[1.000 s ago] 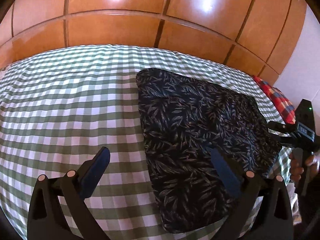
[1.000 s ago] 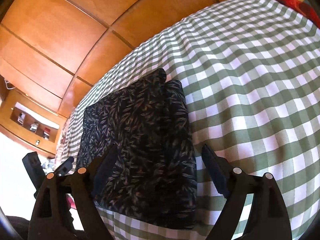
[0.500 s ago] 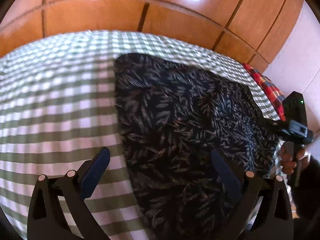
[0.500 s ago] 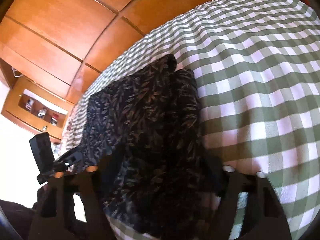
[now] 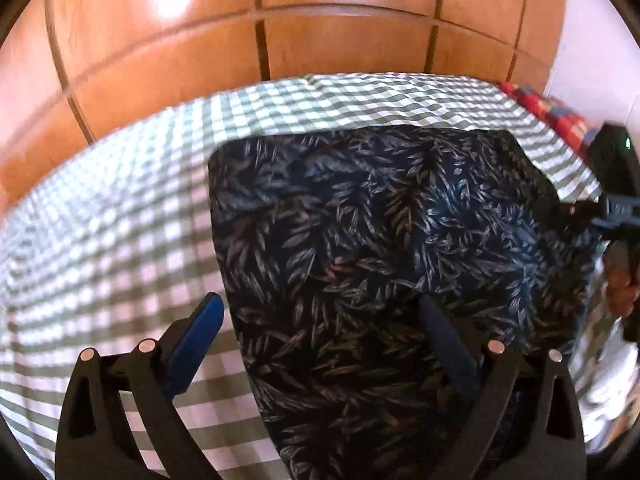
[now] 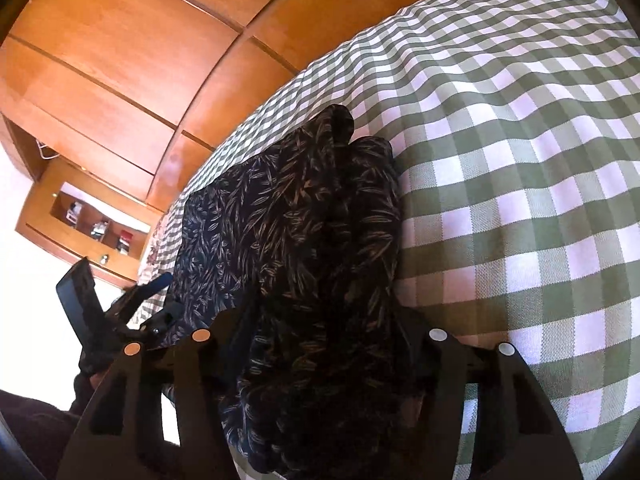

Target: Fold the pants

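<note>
The pants (image 5: pixel 380 248) are dark navy with a leaf print and lie folded on the green-and-white checked bed (image 5: pixel 120 220). My left gripper (image 5: pixel 320 320) is open, low over the near left corner of the pants, one blue finger (image 5: pixel 196 340) over the sheet and the other on the cloth. In the right wrist view the pants (image 6: pixel 304 232) fill the space between the open jaws of my right gripper (image 6: pixel 324 320), at their near edge. The right gripper also shows at the far right of the left wrist view (image 5: pixel 612 200).
A wooden panelled wall (image 5: pixel 280 32) stands behind the bed. A red checked cloth (image 5: pixel 552 112) lies at the bed's far right corner. A wooden shelf with small items (image 6: pixel 88 224) is at left in the right wrist view.
Both grippers have moved forward and down onto the near edge of the pants. The right gripper's fingers now straddle the cloth. The pants have not been lifted.
</note>
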`<move>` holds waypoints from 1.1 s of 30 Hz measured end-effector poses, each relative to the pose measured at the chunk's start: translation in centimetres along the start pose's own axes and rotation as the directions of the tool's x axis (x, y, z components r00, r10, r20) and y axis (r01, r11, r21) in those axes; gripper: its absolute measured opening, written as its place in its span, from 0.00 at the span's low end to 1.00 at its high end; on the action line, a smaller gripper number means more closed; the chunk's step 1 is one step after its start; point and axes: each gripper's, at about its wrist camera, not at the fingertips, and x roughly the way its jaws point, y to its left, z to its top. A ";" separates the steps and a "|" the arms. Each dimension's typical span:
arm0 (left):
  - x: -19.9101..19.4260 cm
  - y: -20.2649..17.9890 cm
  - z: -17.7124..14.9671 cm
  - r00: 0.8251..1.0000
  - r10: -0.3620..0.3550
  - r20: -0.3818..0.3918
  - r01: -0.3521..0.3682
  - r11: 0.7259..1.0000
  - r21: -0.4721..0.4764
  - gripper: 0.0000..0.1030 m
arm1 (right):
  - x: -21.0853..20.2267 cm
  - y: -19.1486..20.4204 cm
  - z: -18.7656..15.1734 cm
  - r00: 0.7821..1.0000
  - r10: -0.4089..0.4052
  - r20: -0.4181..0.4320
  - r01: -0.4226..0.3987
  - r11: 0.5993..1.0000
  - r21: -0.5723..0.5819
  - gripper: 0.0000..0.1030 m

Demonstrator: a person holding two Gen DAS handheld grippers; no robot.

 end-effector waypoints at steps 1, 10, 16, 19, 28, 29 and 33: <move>-0.2 -0.5 0.0 1.000 0.026 0.010 -0.026 0.999 0.021 0.96 | 0.0 0.0 0.0 1.000 -0.001 0.002 0.001 1.000 0.002 0.57; -0.9 -0.3 -0.2 1.000 0.015 0.026 -0.015 1.000 0.000 0.98 | 0.1 0.2 0.3 1.000 -0.004 -0.005 0.004 1.000 0.010 0.61; -0.8 1.0 -1.0 0.999 -0.039 0.023 0.040 0.998 -0.044 0.98 | 0.4 0.6 0.6 1.000 -0.007 -0.015 0.007 1.000 -0.001 0.63; -0.1 2.1 -1.2 0.995 -0.095 0.016 0.096 0.992 -0.084 0.98 | 0.4 0.7 0.7 1.000 -0.009 -0.023 0.008 1.000 -0.013 0.63; 1.4 3.3 -1.6 0.962 -0.271 0.022 0.272 0.951 -0.146 0.68 | 0.5 1.4 0.7 0.998 -0.048 -0.038 0.045 0.996 -0.073 0.40; 1.1 3.1 -1.6 0.963 -0.266 0.033 0.268 0.954 -0.133 0.59 | 0.5 1.7 0.7 0.998 -0.050 -0.039 0.047 0.996 -0.078 0.34; -0.4 4.2 -1.3 0.949 -0.303 0.092 0.314 0.936 -0.158 0.34 | 0.0 4.4 1.0 0.997 -0.069 -0.020 0.065 0.987 -0.145 0.28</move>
